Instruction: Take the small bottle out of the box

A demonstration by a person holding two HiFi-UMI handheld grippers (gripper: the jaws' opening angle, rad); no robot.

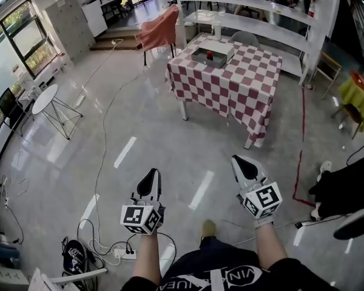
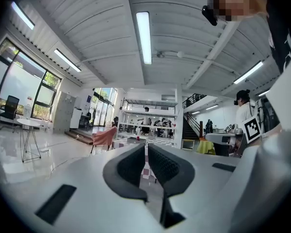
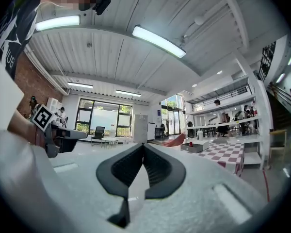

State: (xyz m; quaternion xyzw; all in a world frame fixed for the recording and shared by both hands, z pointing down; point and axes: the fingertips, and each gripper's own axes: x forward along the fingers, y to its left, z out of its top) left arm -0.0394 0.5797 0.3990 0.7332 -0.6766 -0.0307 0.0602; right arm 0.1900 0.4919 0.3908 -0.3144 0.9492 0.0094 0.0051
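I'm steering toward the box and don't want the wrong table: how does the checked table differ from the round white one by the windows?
The checked table is rectangular; the round table is a white disc. The checked table wears a red-and-white cloth; the round table shows thin bare legs. The checked table carries the box; no box shows on the round table. Both stand on the shiny floor.

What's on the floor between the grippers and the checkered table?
Nothing: in the head view only bare shiny floor lies between the left gripper, right gripper and the checkered table.
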